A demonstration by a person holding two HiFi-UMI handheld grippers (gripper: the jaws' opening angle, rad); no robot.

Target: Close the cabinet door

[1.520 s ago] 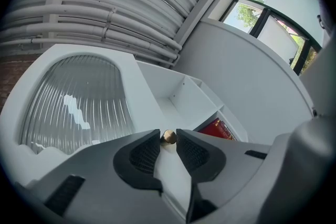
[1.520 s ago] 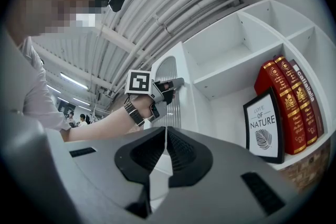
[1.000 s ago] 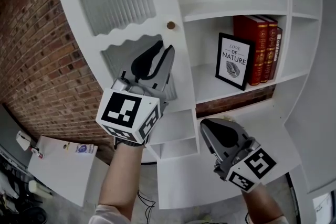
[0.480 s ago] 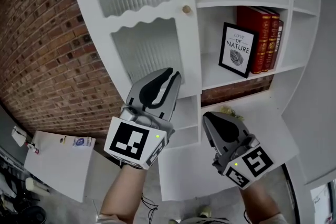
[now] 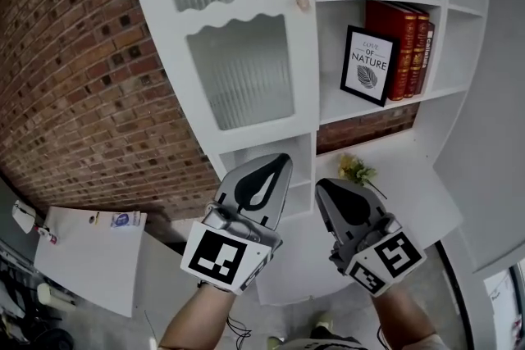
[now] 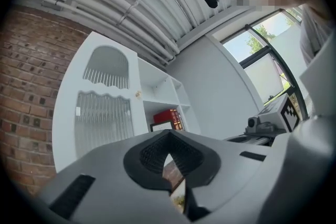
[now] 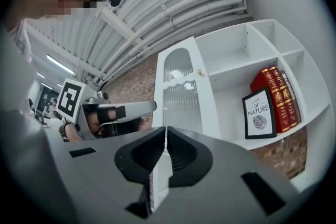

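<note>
- Cabinet door (image 5: 305,86): left side of the white cabinet (image 5: 459,53), beside the open shelves. Looks flush with the frame, so I'd judge it shut or nearly so.
- Handling: likely light, swings freely on hinges. Ribbed glass panes (image 5: 242,74) are fragile, so don't press there.
- Contact point: white wood edge near the knob (image 5: 303,3). The knob itself is small, round and probably slippery.
- Left gripper (image 5: 277,164): jaws closed together, empty, below the door and clear of it.
- Right gripper (image 5: 326,188): jaws together, nothing between them, just beside the left.
</note>
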